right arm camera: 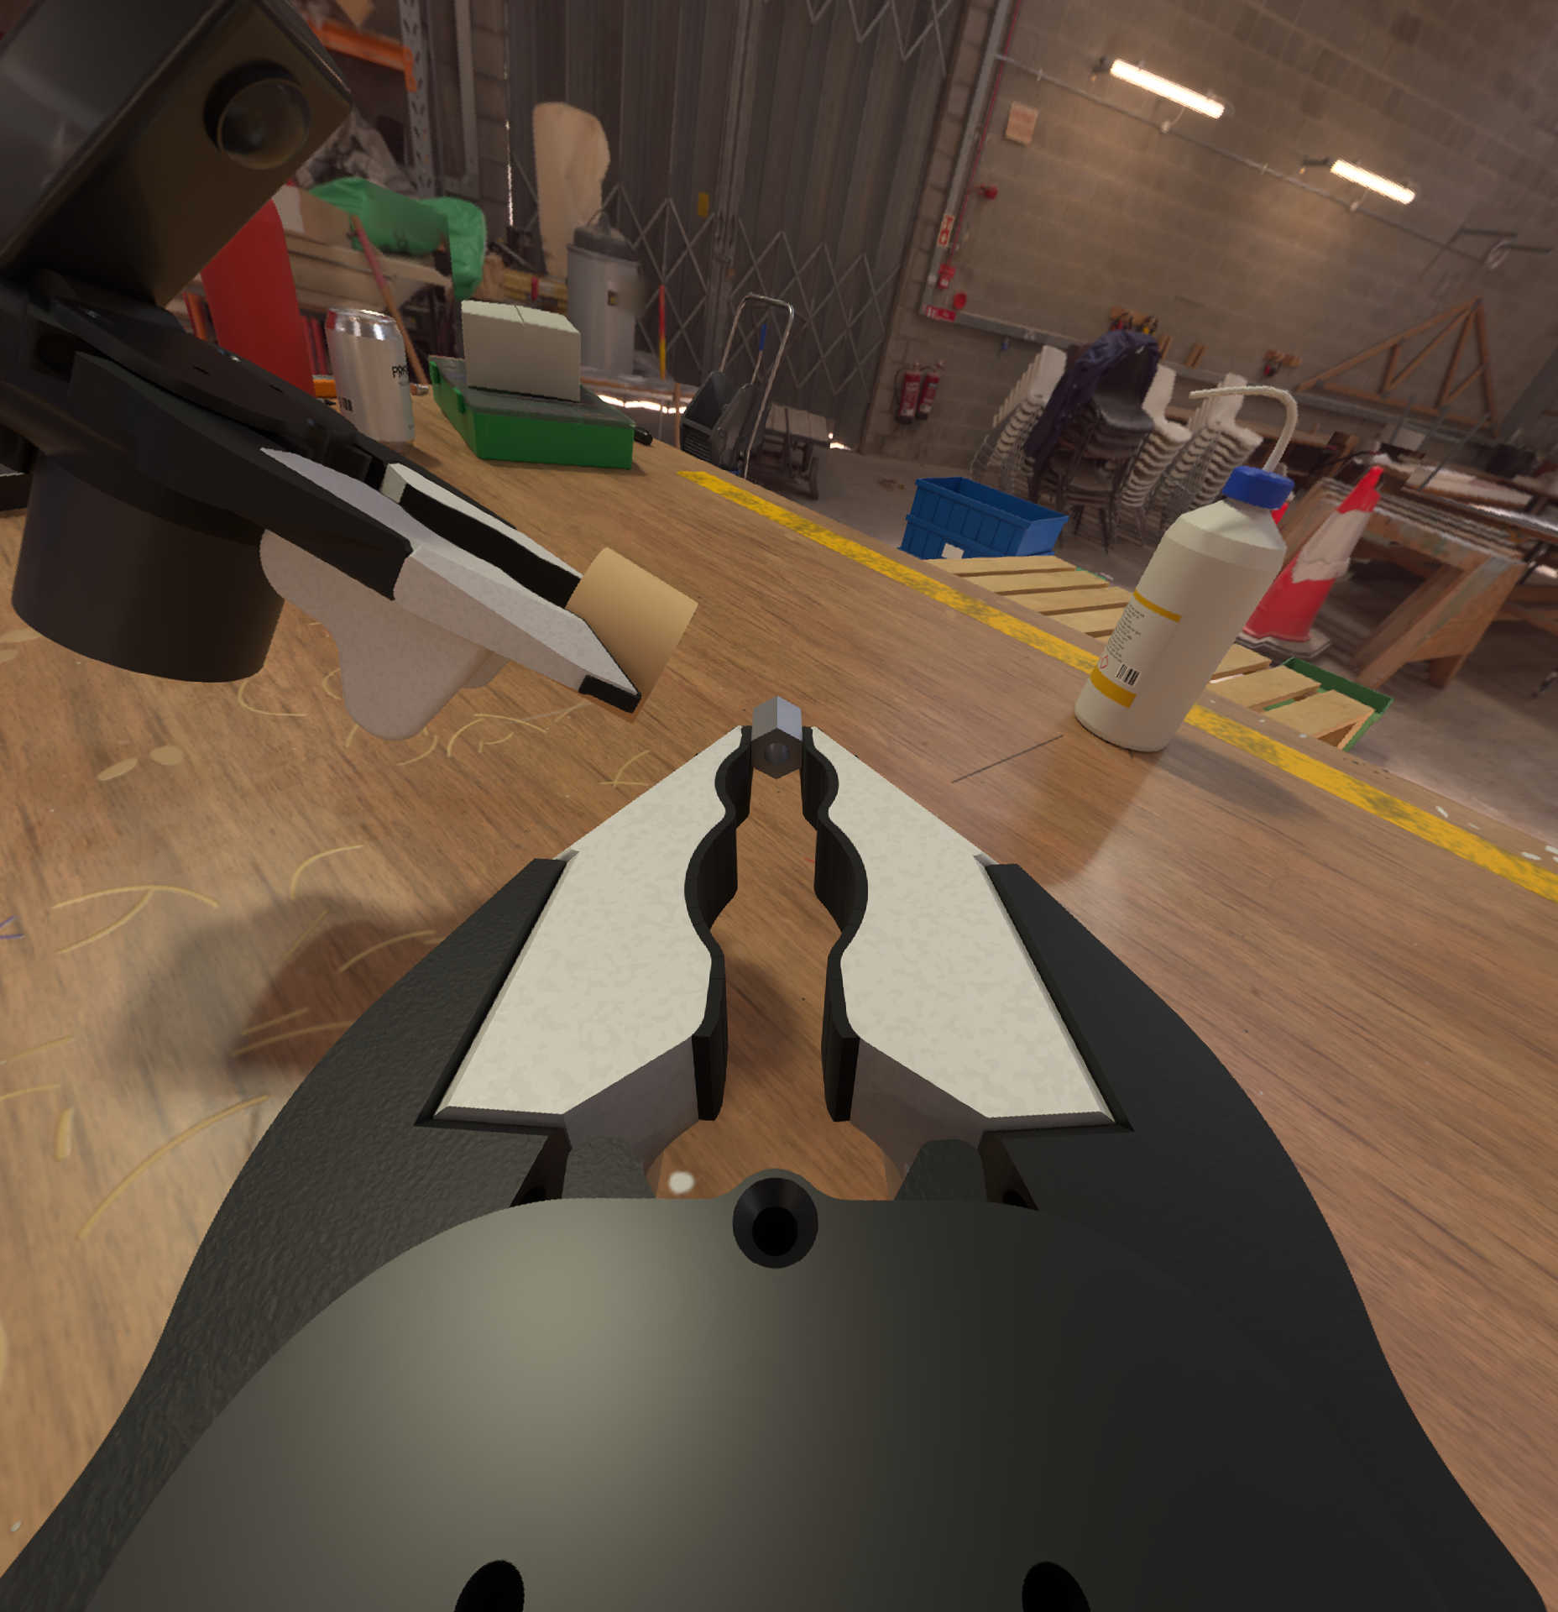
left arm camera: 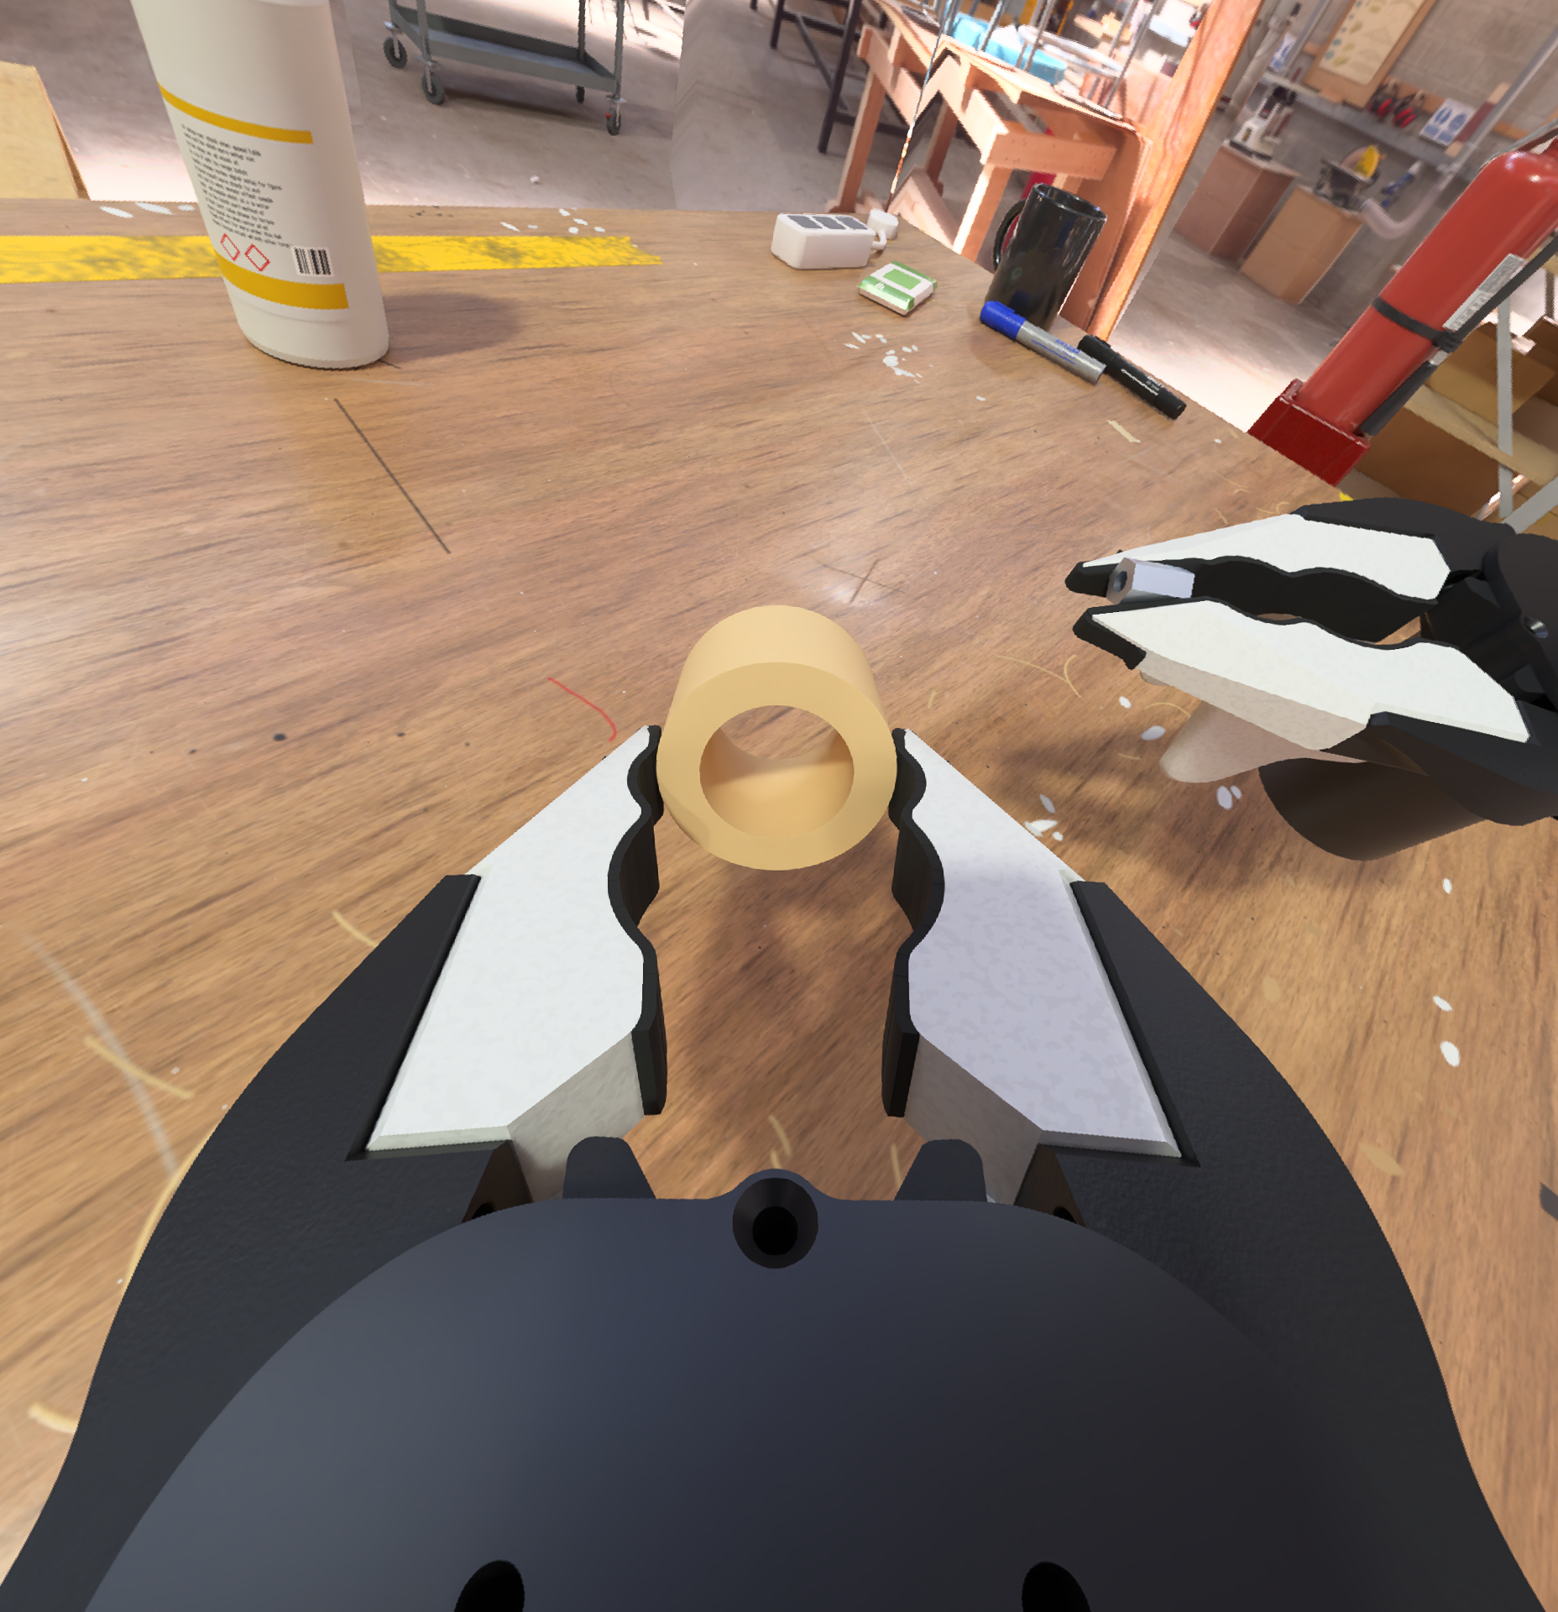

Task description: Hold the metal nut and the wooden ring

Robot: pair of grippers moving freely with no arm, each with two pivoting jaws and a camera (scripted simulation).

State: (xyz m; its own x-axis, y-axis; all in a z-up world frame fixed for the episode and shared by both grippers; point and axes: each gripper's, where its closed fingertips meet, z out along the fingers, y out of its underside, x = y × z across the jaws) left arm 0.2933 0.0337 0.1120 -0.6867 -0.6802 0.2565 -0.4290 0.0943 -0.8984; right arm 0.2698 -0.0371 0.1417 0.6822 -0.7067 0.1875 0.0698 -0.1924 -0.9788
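While our left gripper (left arm camera: 774, 741) clamps the wooden ring (left arm camera: 775, 740) between its fingertips above the wooden workbench (left arm camera: 584, 541), our right gripper (right arm camera: 774, 741) pinches the metal nut (right arm camera: 774, 737) at its tips, both lifted clear.

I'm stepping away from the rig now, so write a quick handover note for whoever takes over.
Left gripper: shut on the wooden ring, pinched at the fingertips, clear of the table, bore facing the camera.
Right gripper: shut on the metal nut, at the very fingertips, also off the table.
Done: both pieces are picked up.
Left: keep both grips steady; the nut's hold looks slim, so avoid jolts.
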